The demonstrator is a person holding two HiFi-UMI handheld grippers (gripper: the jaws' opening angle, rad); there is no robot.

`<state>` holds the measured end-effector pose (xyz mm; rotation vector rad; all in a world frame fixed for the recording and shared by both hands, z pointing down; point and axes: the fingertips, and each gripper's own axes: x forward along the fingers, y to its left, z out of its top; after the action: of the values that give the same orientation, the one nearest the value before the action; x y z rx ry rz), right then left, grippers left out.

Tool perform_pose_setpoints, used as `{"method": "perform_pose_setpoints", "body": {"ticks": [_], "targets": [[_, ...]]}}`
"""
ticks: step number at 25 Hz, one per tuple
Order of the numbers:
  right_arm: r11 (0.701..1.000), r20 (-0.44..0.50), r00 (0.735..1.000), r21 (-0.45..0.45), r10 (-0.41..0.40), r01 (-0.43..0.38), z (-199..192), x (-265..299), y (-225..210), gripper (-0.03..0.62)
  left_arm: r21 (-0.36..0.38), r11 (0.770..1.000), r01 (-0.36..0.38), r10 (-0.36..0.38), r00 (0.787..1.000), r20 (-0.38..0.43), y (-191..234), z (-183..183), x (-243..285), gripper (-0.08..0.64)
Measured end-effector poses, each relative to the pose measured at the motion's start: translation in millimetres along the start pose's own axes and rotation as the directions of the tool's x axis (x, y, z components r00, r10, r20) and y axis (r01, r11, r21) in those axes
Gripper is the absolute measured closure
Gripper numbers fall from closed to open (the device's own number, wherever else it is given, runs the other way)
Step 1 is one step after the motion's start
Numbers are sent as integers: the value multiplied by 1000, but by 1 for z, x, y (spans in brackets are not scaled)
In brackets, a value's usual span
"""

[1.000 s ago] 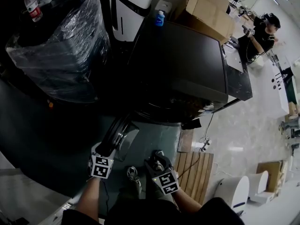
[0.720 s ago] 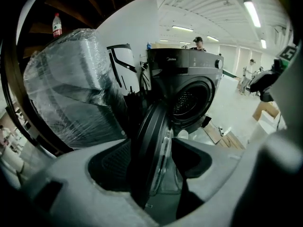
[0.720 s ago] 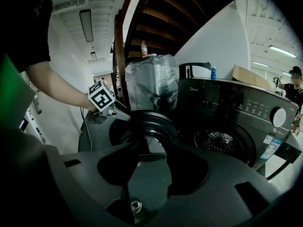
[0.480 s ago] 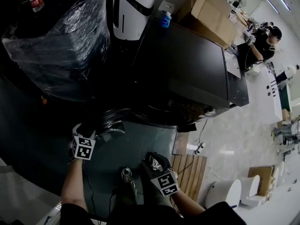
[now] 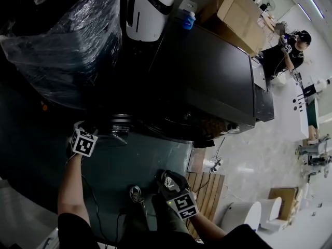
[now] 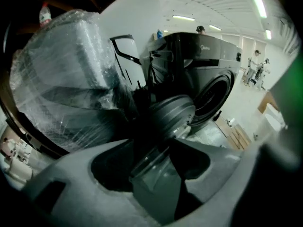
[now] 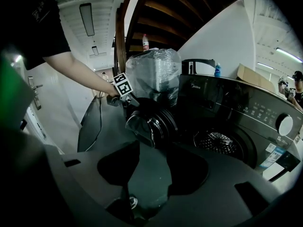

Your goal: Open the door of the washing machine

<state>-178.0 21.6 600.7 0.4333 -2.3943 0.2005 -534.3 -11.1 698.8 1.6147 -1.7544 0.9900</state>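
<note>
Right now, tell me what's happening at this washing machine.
A person works two handheld grippers. The dark front-loading washing machine has its round glass door swung wide open. The left gripper sits by the door's edge, jaws apart though just closing a little, nothing clamped. The right gripper hangs back, open and empty.

At the bottom of the head view the person wears a black short-sleeved top (image 5: 78,235). Each grey gripper carries a white cube printed with black square markers. The left gripper (image 6: 156,145) shows its cube (image 5: 84,142) at middle left (its jaws have just been closing a little, with the clear edge of the door (image 6: 170,113) between them). The right gripper (image 7: 152,150) shows its own at lower centre.
</note>
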Motion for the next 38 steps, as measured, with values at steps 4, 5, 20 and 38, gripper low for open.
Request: {"method": "perform_pose_setpoints", "body": {"ticks": [4,5,20,38], "targets": [[1000,4,1000,-6,-11,11,3,-1,-8,407,-17,999,-29,28,998,-49,6,5,11,311],[1000,6,1000,-8,-13,13,4,-2,-10,407,-31,999,-31,30,998,-55,8,8,12,310],[999,79,997,-21,-28,29,18,-36,-6,407,16,997,-75,74,996,56,-23,28,-43,311],[997,285,956,-58,67,-52,72,-136,-4,469,-97,979,-177,201,898,392,-171,61,-269,486]]}}
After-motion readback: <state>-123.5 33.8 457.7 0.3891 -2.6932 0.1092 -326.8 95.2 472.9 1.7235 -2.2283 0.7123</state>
